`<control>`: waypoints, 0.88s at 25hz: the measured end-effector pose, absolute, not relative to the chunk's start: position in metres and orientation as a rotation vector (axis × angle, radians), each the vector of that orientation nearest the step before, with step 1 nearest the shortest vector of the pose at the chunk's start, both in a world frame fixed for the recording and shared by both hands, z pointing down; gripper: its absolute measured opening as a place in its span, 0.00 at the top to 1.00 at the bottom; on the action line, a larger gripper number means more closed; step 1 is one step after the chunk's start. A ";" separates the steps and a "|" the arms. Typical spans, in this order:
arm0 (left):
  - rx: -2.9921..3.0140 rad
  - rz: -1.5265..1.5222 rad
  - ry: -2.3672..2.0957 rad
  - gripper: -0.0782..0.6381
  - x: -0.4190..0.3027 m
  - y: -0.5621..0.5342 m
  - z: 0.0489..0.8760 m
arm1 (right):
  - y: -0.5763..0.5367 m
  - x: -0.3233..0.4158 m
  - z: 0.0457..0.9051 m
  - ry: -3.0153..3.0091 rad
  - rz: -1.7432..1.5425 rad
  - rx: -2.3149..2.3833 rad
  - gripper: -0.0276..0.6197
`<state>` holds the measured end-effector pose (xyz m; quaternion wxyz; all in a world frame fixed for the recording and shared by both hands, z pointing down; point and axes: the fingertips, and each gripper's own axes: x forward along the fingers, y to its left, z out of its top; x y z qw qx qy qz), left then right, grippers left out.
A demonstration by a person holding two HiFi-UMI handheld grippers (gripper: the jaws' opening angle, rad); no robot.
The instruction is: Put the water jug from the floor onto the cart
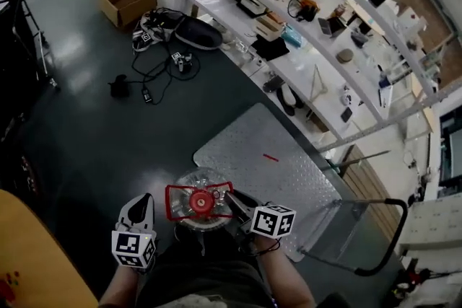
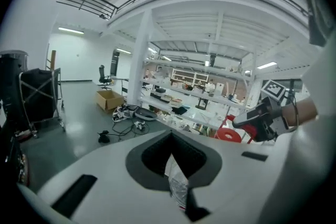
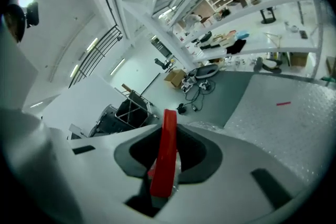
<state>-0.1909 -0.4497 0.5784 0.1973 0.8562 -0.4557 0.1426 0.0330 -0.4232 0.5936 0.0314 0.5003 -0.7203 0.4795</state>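
I see the clear water jug (image 1: 198, 204) from above, with its red cap and red handle (image 1: 173, 203), hanging just before the near corner of the cart's metal deck (image 1: 289, 155). My right gripper (image 1: 232, 200) is shut on the red handle (image 3: 165, 157), which runs upright between its jaws (image 3: 165, 178). My left gripper (image 1: 144, 204) stands left of the jug, apart from it. In the left gripper view its jaws (image 2: 176, 186) leave a narrow slit with a crinkly clear patch in it. The jug's cap (image 2: 228, 135) shows off to the right there.
The cart's black push handle (image 1: 390, 234) rises at the right, and a red mark (image 1: 271, 156) lies on the deck. White shelves (image 1: 303, 47) line the far side. A cardboard box (image 1: 126, 0) and cables (image 1: 155, 54) lie on the floor. A wooden tabletop (image 1: 36, 256) is at lower left.
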 end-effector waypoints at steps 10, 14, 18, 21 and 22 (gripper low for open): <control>2.674 0.428 -0.902 0.88 -0.054 -0.443 0.570 | -0.306 0.163 0.581 -2.053 1.491 2.080 0.86; 2.734 0.444 -0.814 0.88 0.010 -0.430 0.557 | -0.273 0.222 0.569 -2.007 1.471 2.216 0.86; 2.784 0.437 -0.756 0.88 0.073 -0.414 0.540 | -0.250 0.283 0.565 -1.966 1.464 2.325 0.86; 2.804 0.439 -0.743 0.88 0.116 -0.398 0.532 | -0.237 0.322 0.564 -1.967 1.474 2.352 0.85; 2.800 0.439 -0.747 0.88 0.131 -0.394 0.530 | -0.233 0.336 0.564 -1.967 1.475 2.353 0.85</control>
